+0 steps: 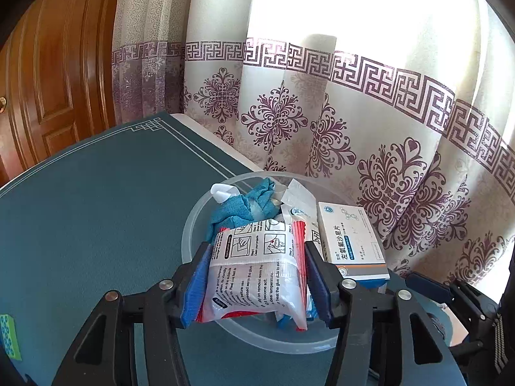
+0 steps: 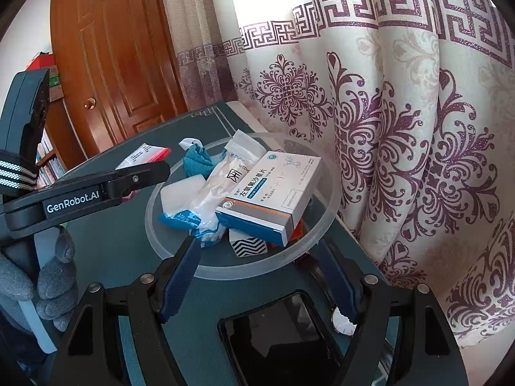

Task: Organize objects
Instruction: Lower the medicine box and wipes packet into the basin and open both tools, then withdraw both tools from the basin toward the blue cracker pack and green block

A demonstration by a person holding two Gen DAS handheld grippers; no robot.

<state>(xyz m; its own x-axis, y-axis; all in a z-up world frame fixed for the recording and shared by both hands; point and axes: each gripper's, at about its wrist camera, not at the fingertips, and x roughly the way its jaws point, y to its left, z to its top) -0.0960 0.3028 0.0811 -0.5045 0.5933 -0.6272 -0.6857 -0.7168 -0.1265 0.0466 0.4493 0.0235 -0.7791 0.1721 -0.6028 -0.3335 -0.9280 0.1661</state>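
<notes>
My left gripper is shut on a white plastic packet with printed instructions and red edges, held over the near rim of a clear round plastic bowl. The bowl holds a blue cloth, a white and blue medicine box, a bag of cotton swabs and a black-and-white zigzag box. My right gripper is open and empty at the bowl's near rim. The left gripper also shows in the right wrist view, with the packet in it.
The bowl stands on a dark teal table mat near the patterned curtain. A black phone and a watch lie under my right gripper. A green sticker sits at the mat's left edge. A wooden door stands behind.
</notes>
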